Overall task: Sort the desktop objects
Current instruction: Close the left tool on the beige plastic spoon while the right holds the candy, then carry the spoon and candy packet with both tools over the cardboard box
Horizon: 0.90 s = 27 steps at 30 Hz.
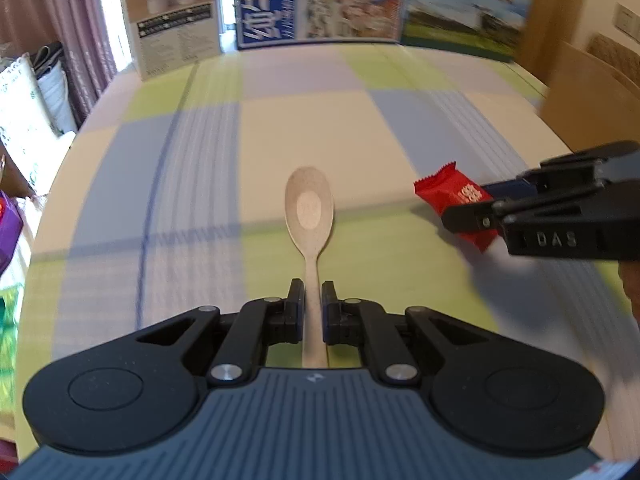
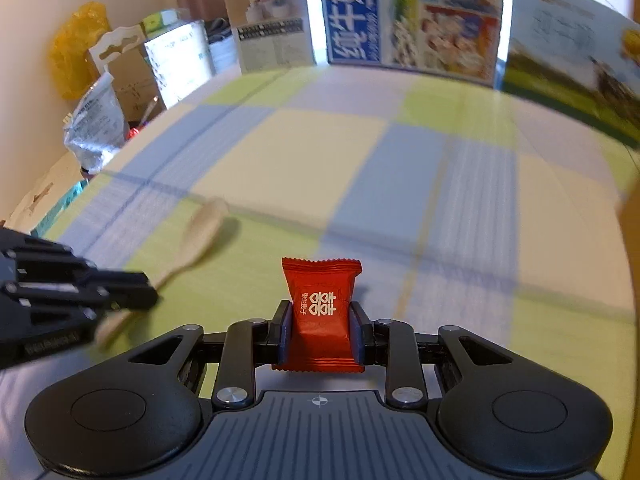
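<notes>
Spoon [image 1: 309, 216] handle clenched in left gripper [image 1: 312, 300], right gripper [image 2: 320, 328] grasping red candy packet [image 2: 320, 304] beside the spoon, likely for sorting

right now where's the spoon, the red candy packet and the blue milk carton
spoon [image 1: 309, 210], left wrist view, middle of its bowl
red candy packet [image 2: 320, 300], right wrist view, printed front between the pads
blue milk carton [image 1: 264, 4], left wrist view, blue face with white lettering
</notes>
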Each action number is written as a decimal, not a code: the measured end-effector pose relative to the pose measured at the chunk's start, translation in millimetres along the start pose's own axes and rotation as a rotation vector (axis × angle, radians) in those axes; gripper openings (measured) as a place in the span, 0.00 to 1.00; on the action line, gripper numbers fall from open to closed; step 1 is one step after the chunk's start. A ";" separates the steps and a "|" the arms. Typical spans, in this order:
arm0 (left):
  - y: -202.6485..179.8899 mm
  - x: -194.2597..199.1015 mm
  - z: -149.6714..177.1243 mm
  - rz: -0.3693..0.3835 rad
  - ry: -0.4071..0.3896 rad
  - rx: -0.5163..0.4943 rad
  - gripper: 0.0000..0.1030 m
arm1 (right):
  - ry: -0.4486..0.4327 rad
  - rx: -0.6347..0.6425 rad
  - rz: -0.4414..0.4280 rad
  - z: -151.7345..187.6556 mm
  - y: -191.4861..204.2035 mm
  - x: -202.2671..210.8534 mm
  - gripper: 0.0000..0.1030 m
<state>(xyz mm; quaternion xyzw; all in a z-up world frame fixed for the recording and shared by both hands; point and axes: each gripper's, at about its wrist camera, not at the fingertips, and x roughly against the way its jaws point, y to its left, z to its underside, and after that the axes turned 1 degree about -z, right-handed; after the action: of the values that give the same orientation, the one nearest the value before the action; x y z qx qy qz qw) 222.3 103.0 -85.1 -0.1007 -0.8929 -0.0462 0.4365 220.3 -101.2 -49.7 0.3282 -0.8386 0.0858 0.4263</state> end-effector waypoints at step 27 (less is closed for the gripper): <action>-26.2 -20.7 -10.1 -0.096 -0.081 0.054 0.27 | -0.108 -0.107 0.045 29.5 -20.5 20.9 0.25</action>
<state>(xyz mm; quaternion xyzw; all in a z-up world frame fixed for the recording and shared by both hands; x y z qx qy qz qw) 236.7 72.9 -95.1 -0.0478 -0.9144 -0.0388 0.4000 204.8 -139.4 -54.7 0.2900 -0.8710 0.0329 0.3952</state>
